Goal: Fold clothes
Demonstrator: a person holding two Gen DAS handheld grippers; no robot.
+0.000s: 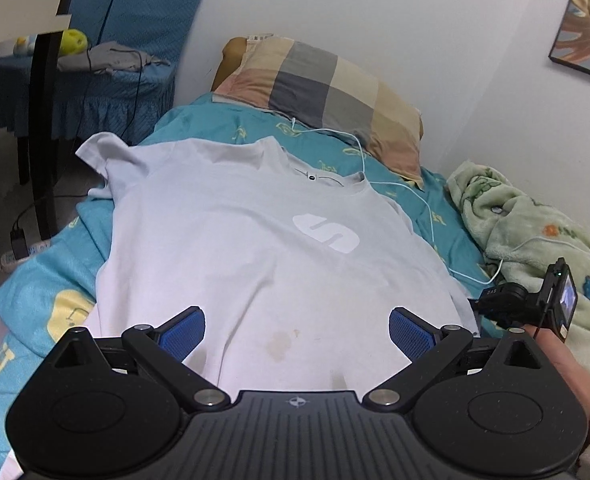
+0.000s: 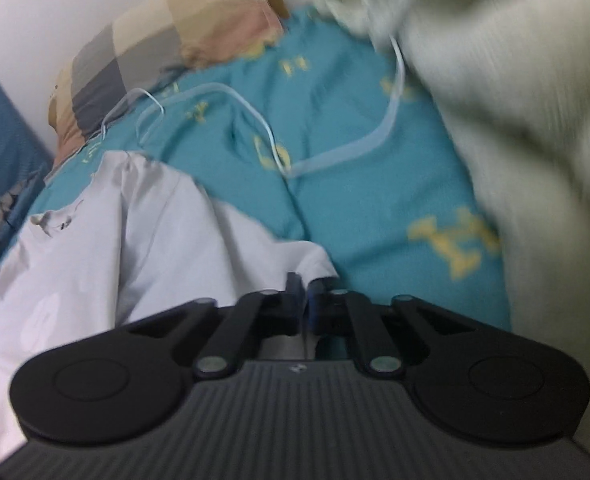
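A pale grey T-shirt [image 1: 255,240] with a white logo lies flat, front up, on the teal bedspread [image 1: 199,120], collar toward the pillow. A faint stain marks its lower part. My left gripper [image 1: 297,328] hovers open over the shirt's lower half, its blue pads [image 1: 183,334] wide apart with nothing between them. In the right wrist view, which is blurred, the shirt [image 2: 115,240] fills the left side. My right gripper [image 2: 306,284] is shut on the shirt's right edge. The same gripper [image 1: 479,302] shows at the shirt's right side in the left wrist view, held by a person's arm.
A checked pillow [image 1: 327,92] lies at the head of the bed. A green fleece blanket [image 1: 535,232] is bunched against the wall on the right, with a white cable [image 2: 335,152] looping across the bedspread. A blue-covered chair [image 1: 107,80] stands to the left.
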